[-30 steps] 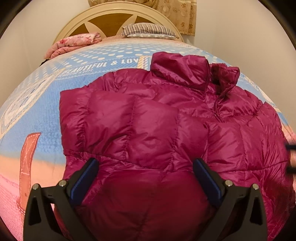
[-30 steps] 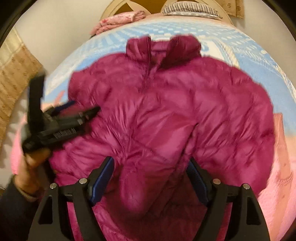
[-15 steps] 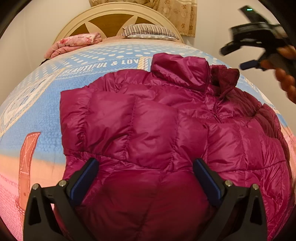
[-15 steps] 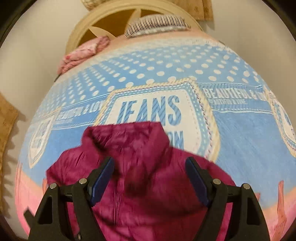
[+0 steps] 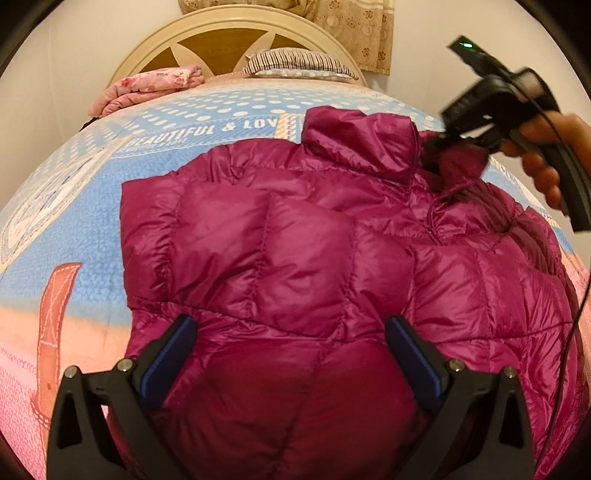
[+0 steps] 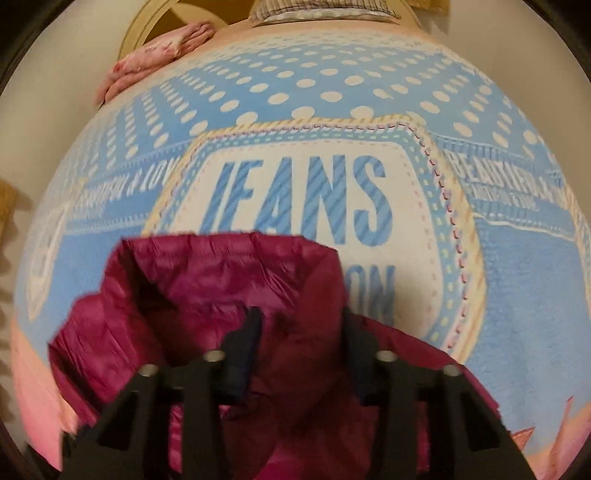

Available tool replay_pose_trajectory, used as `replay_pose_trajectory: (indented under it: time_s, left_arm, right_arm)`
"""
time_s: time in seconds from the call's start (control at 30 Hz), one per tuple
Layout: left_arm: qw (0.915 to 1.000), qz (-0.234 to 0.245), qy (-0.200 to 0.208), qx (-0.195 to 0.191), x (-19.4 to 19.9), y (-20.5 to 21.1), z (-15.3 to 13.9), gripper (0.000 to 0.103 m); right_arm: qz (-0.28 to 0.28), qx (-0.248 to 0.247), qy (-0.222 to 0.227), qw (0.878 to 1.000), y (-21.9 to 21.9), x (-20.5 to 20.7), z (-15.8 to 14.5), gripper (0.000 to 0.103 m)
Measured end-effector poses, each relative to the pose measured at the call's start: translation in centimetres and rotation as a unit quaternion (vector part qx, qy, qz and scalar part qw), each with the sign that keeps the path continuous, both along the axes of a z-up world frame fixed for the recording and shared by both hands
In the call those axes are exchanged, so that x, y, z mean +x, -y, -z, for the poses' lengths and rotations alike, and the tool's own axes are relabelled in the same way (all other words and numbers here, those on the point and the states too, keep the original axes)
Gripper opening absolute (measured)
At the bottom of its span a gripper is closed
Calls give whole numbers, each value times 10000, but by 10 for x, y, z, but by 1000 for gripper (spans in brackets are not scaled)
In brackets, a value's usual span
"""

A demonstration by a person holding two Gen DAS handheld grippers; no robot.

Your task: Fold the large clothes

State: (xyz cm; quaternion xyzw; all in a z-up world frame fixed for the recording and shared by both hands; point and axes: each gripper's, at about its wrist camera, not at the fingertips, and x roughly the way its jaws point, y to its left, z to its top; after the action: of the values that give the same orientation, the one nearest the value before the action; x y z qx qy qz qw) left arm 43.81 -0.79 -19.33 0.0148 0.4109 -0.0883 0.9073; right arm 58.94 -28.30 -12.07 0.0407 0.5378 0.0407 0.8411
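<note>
Nearest in the left wrist view, the left gripper [image 5: 290,343] is seen low over the shiny dark pink puffy jacket [image 5: 314,258]. Its black fingers [image 5: 168,350] with blue pads are spread wide, and nothing is held between them. The near part of the jacket lies under them.

The jacket is spread out flat on the bed with the blue, pink and white printed cover [image 5: 92,206]. It lies in the middle and to the right of the bed. Its stand-up collar [image 5: 358,144] points to the far end.

At the far right of the jacket, the right gripper [image 5: 439,144] is held by a bare hand [image 5: 546,155]. Its tips are at the right side of the collar. In the right wrist view, the right gripper [image 6: 301,332] has its fingers [image 6: 247,332] pulled in narrow, with the dark pink collar [image 6: 221,277] bunched between them. This view is blurred, so a firm pinch cannot be told for sure.

Past the collar, big blue letters [image 6: 303,199] are printed on the cover. At the far end of the bed, a folded pink flowered blanket [image 5: 147,86] is seen on the left and a striped pillow [image 5: 299,64] in the middle. Behind them stands a round cream and wood headboard [image 5: 221,37]. A tan flowered curtain [image 5: 354,26] hangs on the far wall.
</note>
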Motion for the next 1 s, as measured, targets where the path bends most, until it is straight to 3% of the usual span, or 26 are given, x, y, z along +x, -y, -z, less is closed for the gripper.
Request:
replay_pose_trajectory:
  time_s: [0.07,0.23,0.33,0.43,0.53,0.67,0.73,0.87,1.0]
  left_arm:
    - [10000,0,2,-12,0,0,0,103]
    - [9996,2,104,-272,-5,-8,-5,103]
    - [9979,20,132,-640,-8,-17,-15,103]
    - [9901,171,350,-1345,-14,-27,-47,103]
    - [9925,183,746,-950,-1,-16,-86,103]
    - [9957,156,870,-269,58,13,-107,103]
    - [9956,122,918,149,88,27,-106,103]
    - [9961,152,680,534,143,52,-90,102]
    - [9933,502,269,1005,137,65,-59,101]
  right_arm:
    - [-38,-2,200,9998,9,-16,-5,23]
    - [-252,-9,493,9985,22,-53,-10,15]
    - [-422,-183,583,9972,23,-67,0,12]
    - [-456,-207,669,9965,31,-79,9,11]
    - [-456,-134,728,9962,34,-83,16,11]
    - [-505,-132,876,9948,36,-89,17,11]
    - [-500,-134,930,9943,37,-91,16,11]
    - [-455,-7,963,9943,42,-92,14,11]
    - [-459,52,955,9944,49,-94,14,11]
